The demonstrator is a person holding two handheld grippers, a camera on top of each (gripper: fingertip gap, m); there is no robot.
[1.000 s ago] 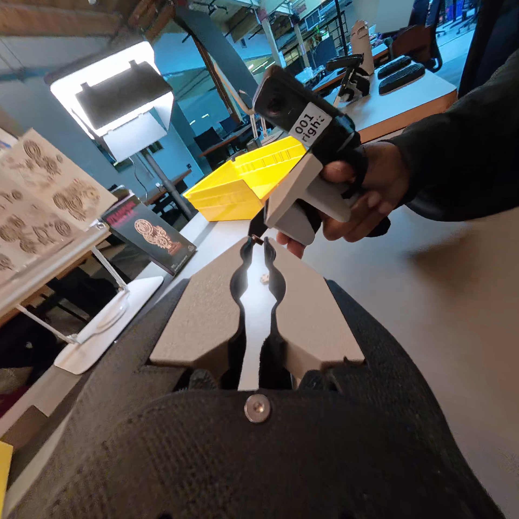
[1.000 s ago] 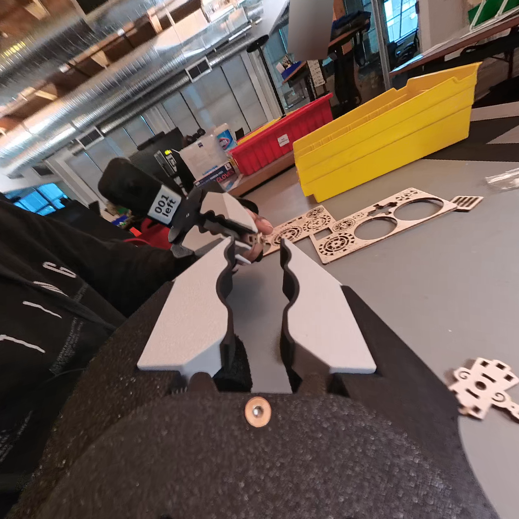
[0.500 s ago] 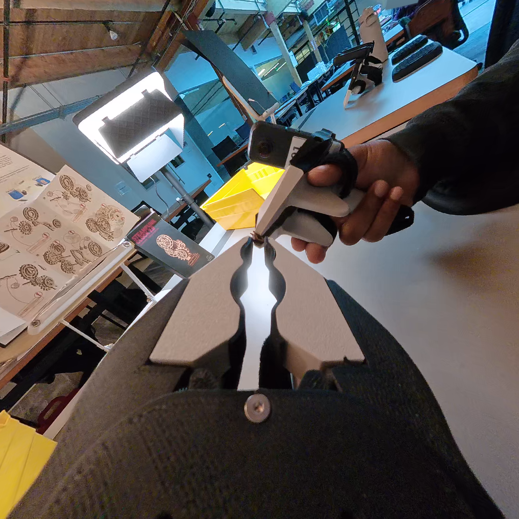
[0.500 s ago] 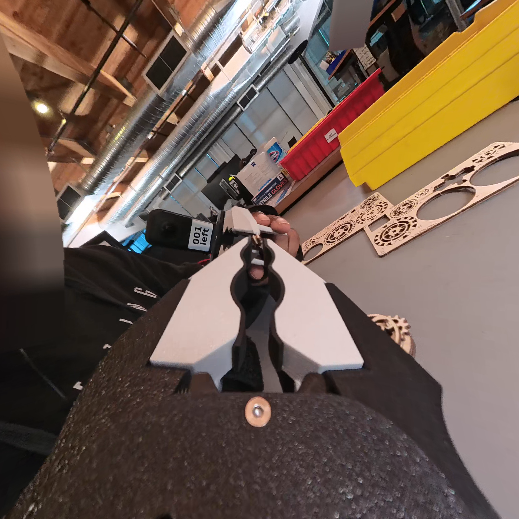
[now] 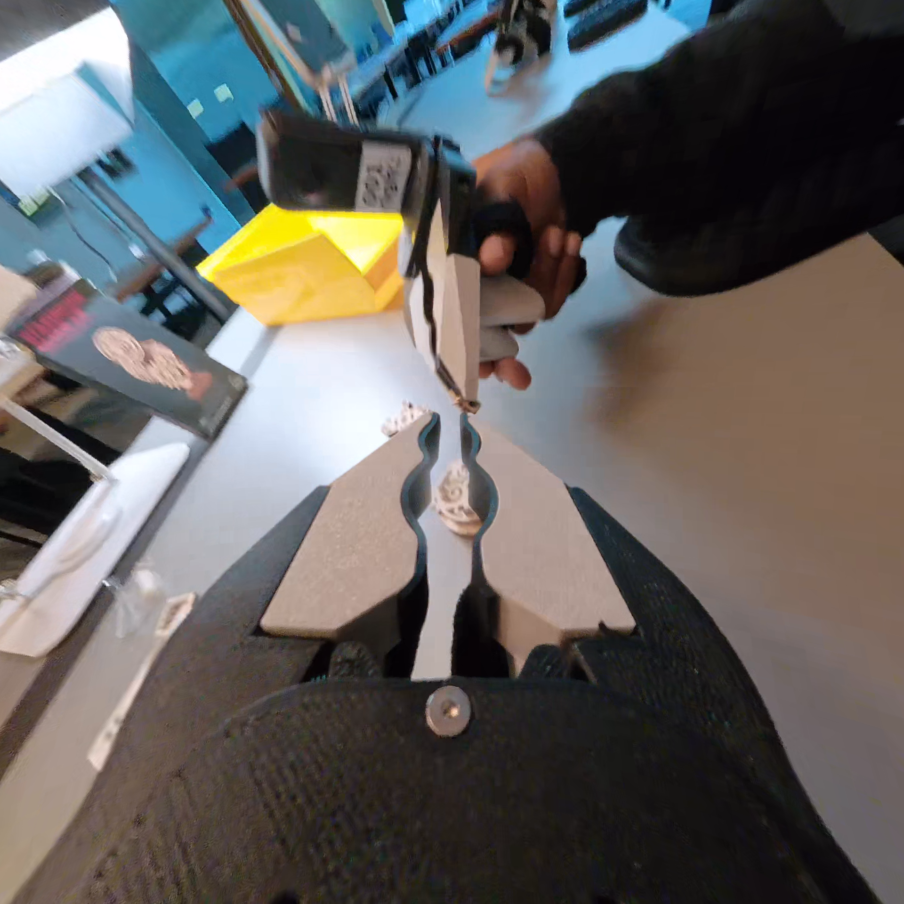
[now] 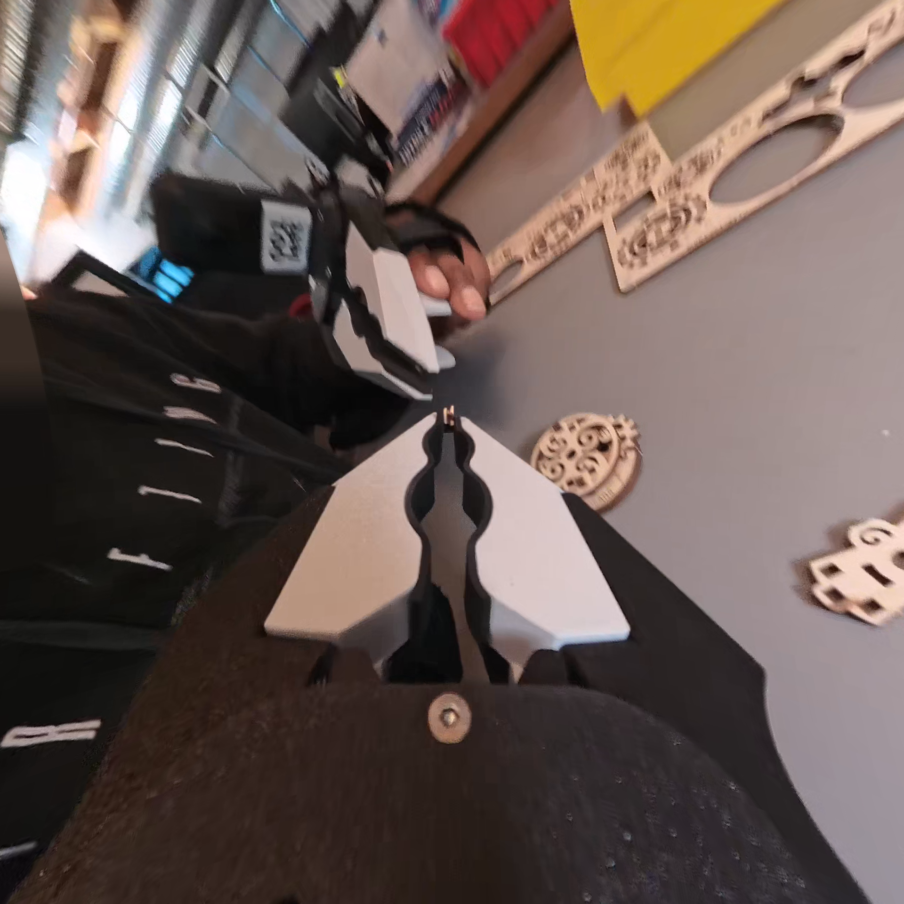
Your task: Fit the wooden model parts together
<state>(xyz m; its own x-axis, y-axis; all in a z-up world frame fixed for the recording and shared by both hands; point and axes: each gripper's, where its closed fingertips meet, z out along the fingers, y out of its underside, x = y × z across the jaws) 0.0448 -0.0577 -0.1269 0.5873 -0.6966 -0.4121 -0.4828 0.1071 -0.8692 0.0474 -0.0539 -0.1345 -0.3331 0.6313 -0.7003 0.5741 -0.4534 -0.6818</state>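
Note:
My right gripper [image 6: 448, 424] is shut on a small wooden piece [image 6: 448, 415] that sticks out of its fingertips. In the left wrist view the right gripper [image 5: 464, 398] points down at the table with that piece [image 5: 468, 404] at its tip, just beyond my left fingertips. My left gripper [image 5: 448, 421] is open by a narrow gap with nothing between its pads. It also shows in the right wrist view [image 6: 423, 386], close above the piece and not touching it. A round wooden gear assembly [image 6: 584, 457] lies on the grey table [image 6: 734, 391], and it shows between the left fingers [image 5: 457, 504].
A flat cut-out wooden part [image 6: 866, 577] lies at the right. Punched wooden sheets [image 6: 734, 171] lie farther back by a yellow bin [image 6: 660, 44]. A dark box [image 5: 132, 362] and a white stand base [image 5: 88, 543] are at the left table edge. Less than 4 cm separates the two grippers' tips.
My right gripper closed on the small wooden piece that my left gripper held at its tips. The piece left the left grasp. Both grippers drew a little apart and tilted down toward the table.

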